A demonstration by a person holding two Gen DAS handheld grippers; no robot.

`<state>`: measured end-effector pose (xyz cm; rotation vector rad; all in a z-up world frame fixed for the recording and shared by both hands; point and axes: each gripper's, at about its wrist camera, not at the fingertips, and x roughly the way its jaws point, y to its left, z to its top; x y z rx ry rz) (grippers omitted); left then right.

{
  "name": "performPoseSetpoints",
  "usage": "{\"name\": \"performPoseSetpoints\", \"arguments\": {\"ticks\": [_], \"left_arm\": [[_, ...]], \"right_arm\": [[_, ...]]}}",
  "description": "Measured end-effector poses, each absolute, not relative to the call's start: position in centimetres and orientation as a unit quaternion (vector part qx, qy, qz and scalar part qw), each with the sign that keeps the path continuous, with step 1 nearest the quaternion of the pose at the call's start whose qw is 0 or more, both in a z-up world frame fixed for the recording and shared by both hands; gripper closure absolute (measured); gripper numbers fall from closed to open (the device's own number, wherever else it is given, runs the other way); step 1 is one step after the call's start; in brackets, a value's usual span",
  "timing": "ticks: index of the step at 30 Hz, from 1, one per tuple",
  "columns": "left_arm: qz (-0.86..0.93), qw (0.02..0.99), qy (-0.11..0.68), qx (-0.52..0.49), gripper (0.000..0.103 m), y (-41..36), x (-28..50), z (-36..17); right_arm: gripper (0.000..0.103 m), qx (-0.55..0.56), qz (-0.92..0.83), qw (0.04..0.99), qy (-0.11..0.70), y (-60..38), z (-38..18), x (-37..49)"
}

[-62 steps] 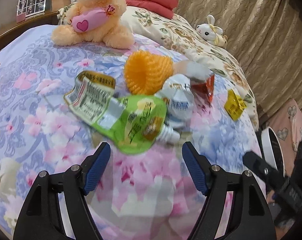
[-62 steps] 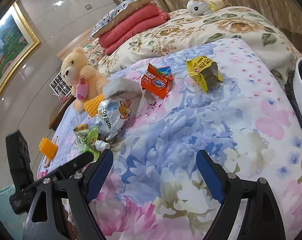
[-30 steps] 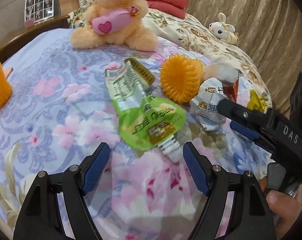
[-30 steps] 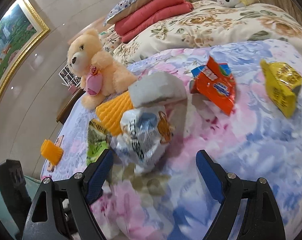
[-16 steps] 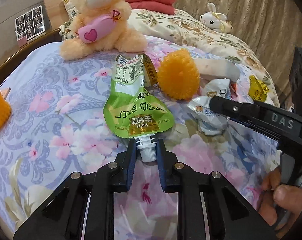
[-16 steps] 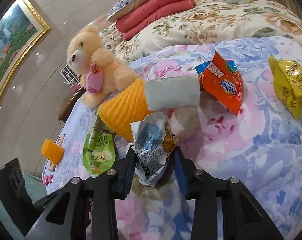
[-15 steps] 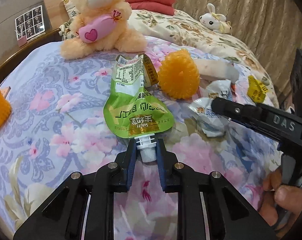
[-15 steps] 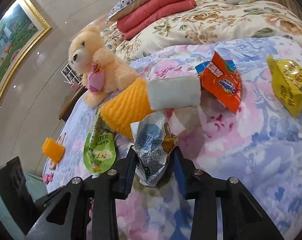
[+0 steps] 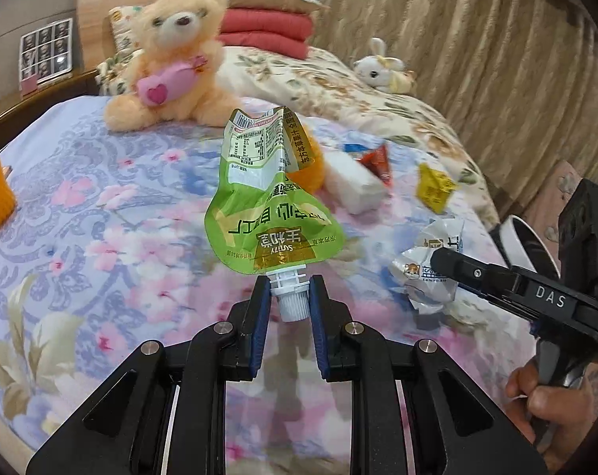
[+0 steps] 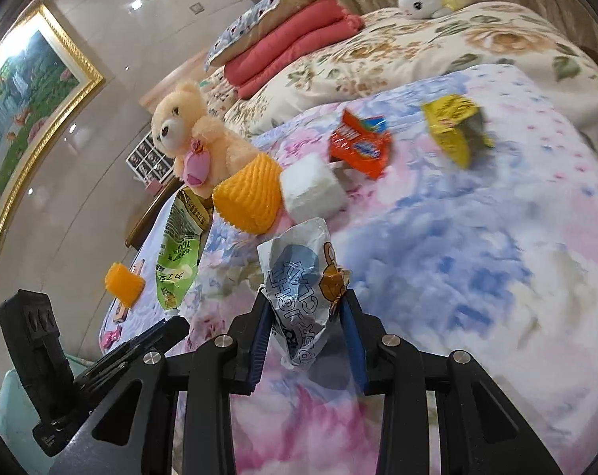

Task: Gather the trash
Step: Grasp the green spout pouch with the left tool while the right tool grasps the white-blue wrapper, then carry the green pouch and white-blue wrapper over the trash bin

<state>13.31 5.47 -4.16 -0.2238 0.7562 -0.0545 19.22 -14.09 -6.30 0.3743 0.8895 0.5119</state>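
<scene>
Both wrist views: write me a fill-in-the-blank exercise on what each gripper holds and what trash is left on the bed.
1. The left gripper is shut on the white spout of the ____ drink pouch.
2. The right gripper is shut on a crumpled ____-and-blue snack wrapper.
3. The orange wrapper and the ____ wrapper lie on the floral bedspread.
4. The plush sitting behind the trash is a ____.

Missing words: green; white; yellow; teddy bear

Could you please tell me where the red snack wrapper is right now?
The red snack wrapper lies on the floral bedspread in the right wrist view, between the white foam block and the yellow wrapper.
</scene>
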Motion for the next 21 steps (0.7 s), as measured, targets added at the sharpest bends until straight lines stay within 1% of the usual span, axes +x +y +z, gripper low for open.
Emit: {"name": "performPoseSetpoints", "arguments": {"ticks": [21], "left_arm": [[-0.159,0.913,0.372,-0.054,0.085,-6.1,12.9,-2.5]], "right_arm": [[0.068,0.221,0.143,0.885,0.383,-26.2,-4.8,13.6]]}}
